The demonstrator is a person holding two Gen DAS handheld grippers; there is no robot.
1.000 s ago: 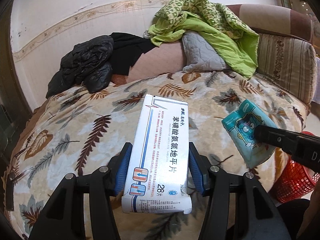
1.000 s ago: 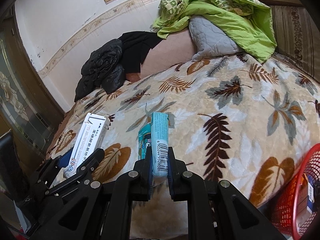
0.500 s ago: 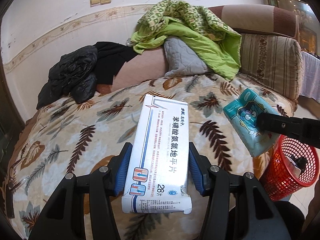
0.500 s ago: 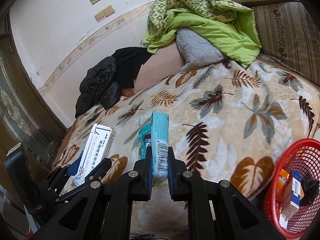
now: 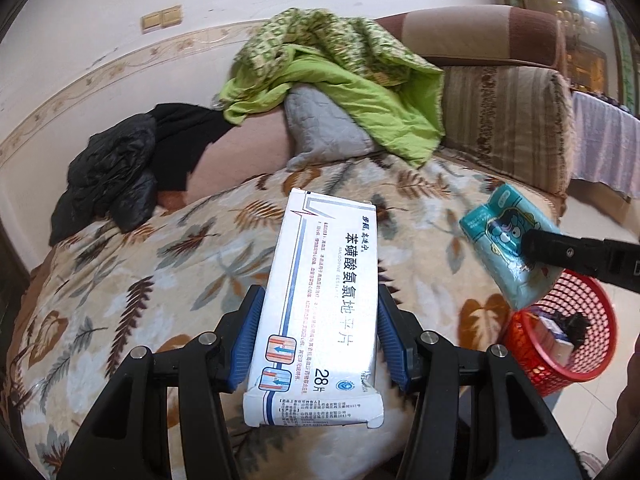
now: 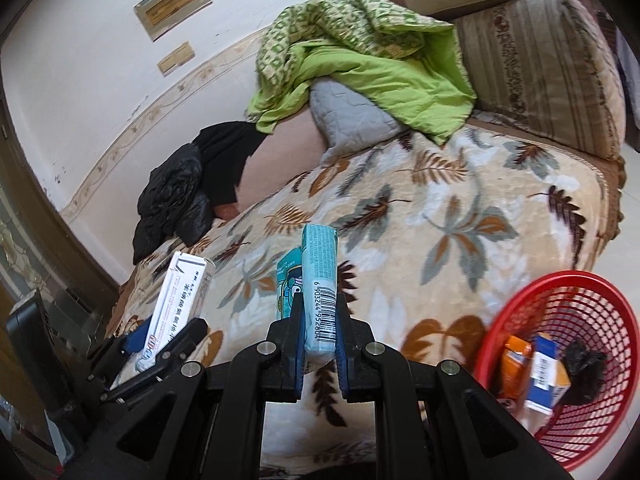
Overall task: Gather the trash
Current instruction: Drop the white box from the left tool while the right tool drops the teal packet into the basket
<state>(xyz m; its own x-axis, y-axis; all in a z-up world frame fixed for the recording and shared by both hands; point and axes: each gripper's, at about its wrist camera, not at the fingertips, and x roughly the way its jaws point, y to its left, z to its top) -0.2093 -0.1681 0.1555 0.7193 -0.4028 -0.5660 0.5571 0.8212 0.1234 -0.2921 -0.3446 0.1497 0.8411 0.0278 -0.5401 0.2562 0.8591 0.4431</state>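
My left gripper (image 5: 318, 334) is shut on a white medicine box (image 5: 324, 292) with blue lines and Chinese print, held above the leaf-patterned sofa cover. My right gripper (image 6: 319, 322) is shut on a teal tissue pack (image 6: 318, 280) with a barcode. The tissue pack (image 5: 506, 236) also shows at the right of the left wrist view, and the medicine box (image 6: 180, 300) at the left of the right wrist view. A red mesh basket (image 6: 592, 300) stands on the floor at lower right and holds an orange box, a blue box and a black scrap. It also shows in the left wrist view (image 5: 596, 320).
The sofa seat (image 6: 460, 216) carries a leaf-print blanket. A green quilt (image 5: 340, 64) and grey cushion (image 5: 324, 128) lie at the back, with black clothes (image 5: 120, 168) at the back left. The striped sofa arm (image 5: 508, 120) is at the right.
Both grippers have pulled back and up from the sofa with their items. The red basket has come further into both views.
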